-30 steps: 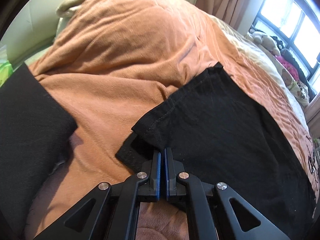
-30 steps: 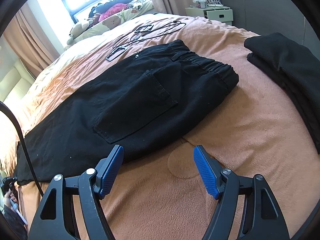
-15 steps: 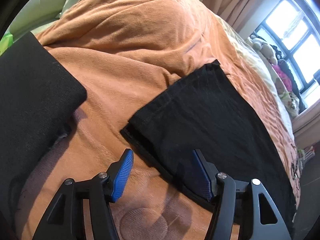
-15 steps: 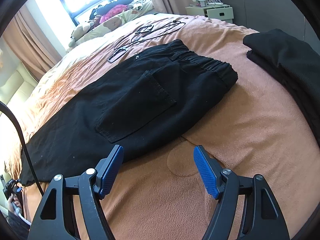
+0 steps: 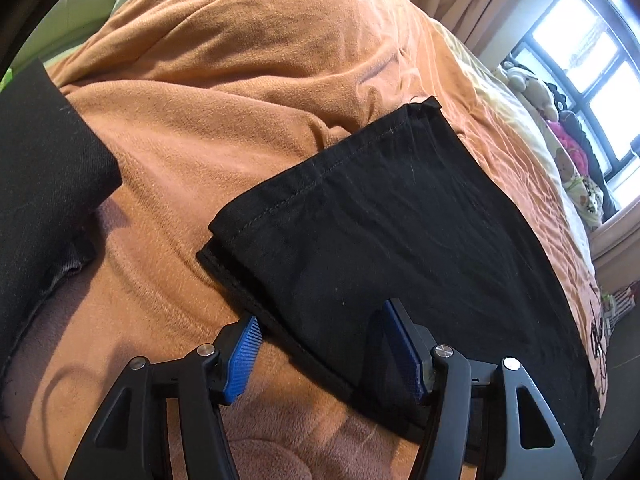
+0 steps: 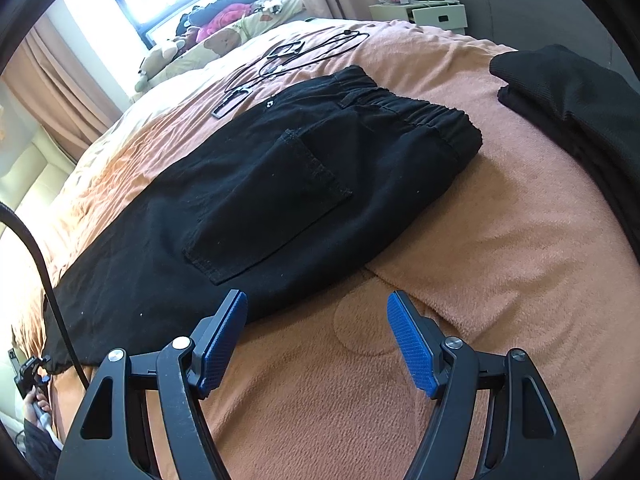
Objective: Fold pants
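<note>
Black pants point(image 6: 280, 184) lie flat on the orange blanket, folded lengthwise, back pocket up, with the elastic waistband point(image 6: 424, 112) at the right. The left wrist view shows the leg hems point(image 5: 328, 176) stacked, the upper leg slightly offset over the lower one. My left gripper point(image 5: 328, 356) is open and straddles the near edge of the pant legs just behind the hems, holding nothing. My right gripper point(image 6: 316, 340) is open and empty over the blanket, just in front of the pants' near edge below the pocket.
A second dark folded garment point(image 6: 572, 92) lies at the right; it also shows in the left wrist view point(image 5: 44, 184) at the left. Black cables and a small frame point(image 6: 280, 60) lie on the bed beyond the pants. Plush toys point(image 6: 224, 36) sit by the window. A nightstand point(image 6: 424, 12) stands at the far right.
My left gripper has let go of the leg hem it was pinching, opened wide and pulled back a little. The hems now lie flat. The right gripper has barely moved.
</note>
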A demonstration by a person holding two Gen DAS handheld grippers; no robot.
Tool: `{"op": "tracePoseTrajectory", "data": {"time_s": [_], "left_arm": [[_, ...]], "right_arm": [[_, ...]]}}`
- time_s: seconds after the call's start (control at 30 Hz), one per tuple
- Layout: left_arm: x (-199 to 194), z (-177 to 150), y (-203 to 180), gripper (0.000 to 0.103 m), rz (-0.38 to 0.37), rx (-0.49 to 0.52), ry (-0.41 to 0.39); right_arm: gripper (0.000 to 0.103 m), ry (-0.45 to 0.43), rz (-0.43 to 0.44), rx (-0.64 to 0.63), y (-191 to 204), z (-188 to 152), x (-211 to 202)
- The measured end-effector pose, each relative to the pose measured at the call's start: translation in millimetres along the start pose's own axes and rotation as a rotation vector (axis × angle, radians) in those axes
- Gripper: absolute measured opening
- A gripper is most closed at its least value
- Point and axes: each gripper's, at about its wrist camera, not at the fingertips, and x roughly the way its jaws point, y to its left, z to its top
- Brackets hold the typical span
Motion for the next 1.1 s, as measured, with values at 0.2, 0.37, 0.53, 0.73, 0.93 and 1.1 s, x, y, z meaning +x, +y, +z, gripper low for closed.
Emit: {"op": "tracePoseTrajectory", "data": {"time_s": [0.2,0.37,0.53,0.73,0.93,1.1], "left_arm": [[0.2,6.6,5.2,0.025,0.01,-0.02,-0.026],[-9.7,11.8,3.5,0.008,0.005,0.015,-0.078],[-14.7,14.6,-2.4,0.006,0.007,0.039,-0.105],[-18.7,20.8,-5.9,0.006,0.001,0.033,-0.112],[-18.8,23.2,-8.6,0.006,0.008,0.035,-0.11],[-16.1,23.9,-8.3,0.006,0.015,0.026,-0.105]], "right_arm": [[0.071,-0.006,-0.002,0.042,-6.6,1.9,4.5],[0.071,-0.007,0.002,0.068,-13.7,4.4,9.4],[0.071,-0.012,0.01,0.128,-29.0,10.6,12.4],[0.071,-0.017,0.049,0.208,-47.3,19.6,23.4],[0.071,-0.027,0.078,0.281,-66.6,31.3,37.7],[0.071,-0.052,0.127,0.332,-76.9,39.0,50.9]]}}
